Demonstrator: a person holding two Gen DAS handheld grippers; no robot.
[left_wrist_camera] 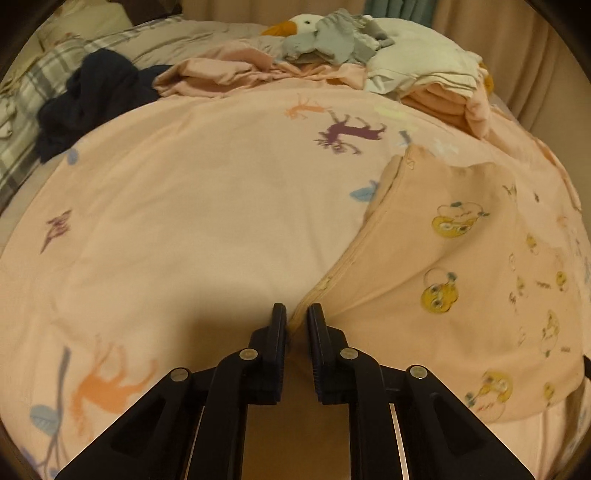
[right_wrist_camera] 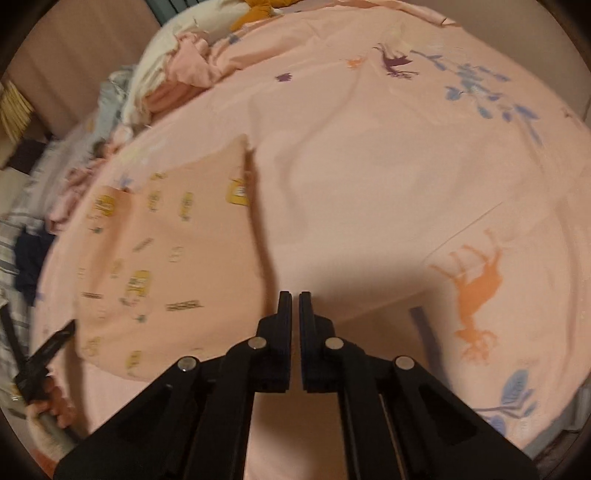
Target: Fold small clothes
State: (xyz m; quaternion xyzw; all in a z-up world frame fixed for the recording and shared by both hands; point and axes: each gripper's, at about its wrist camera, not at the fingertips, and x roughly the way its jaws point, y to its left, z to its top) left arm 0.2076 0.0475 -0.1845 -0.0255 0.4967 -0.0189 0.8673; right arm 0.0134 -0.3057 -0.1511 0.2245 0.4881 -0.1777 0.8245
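A small peach garment with yellow cartoon prints (left_wrist_camera: 465, 280) lies on the pink bedspread (left_wrist_camera: 207, 206). My left gripper (left_wrist_camera: 297, 319) is shut on the garment's edge and holds it lifted from the bed. In the right wrist view the garment (right_wrist_camera: 159, 258) lies left of my right gripper (right_wrist_camera: 294, 306), which is shut with nothing seen between its fingers and hovers above the bedspread (right_wrist_camera: 369, 177). The left gripper's tip (right_wrist_camera: 55, 341) shows at that view's left edge, at the garment's corner.
A pile of pink and white clothes (left_wrist_camera: 424, 74) and a grey garment (left_wrist_camera: 332, 40) lie at the far side with a plush duck (left_wrist_camera: 295, 24). A dark navy garment (left_wrist_camera: 92, 96) lies at the far left on a plaid sheet (left_wrist_camera: 44, 74).
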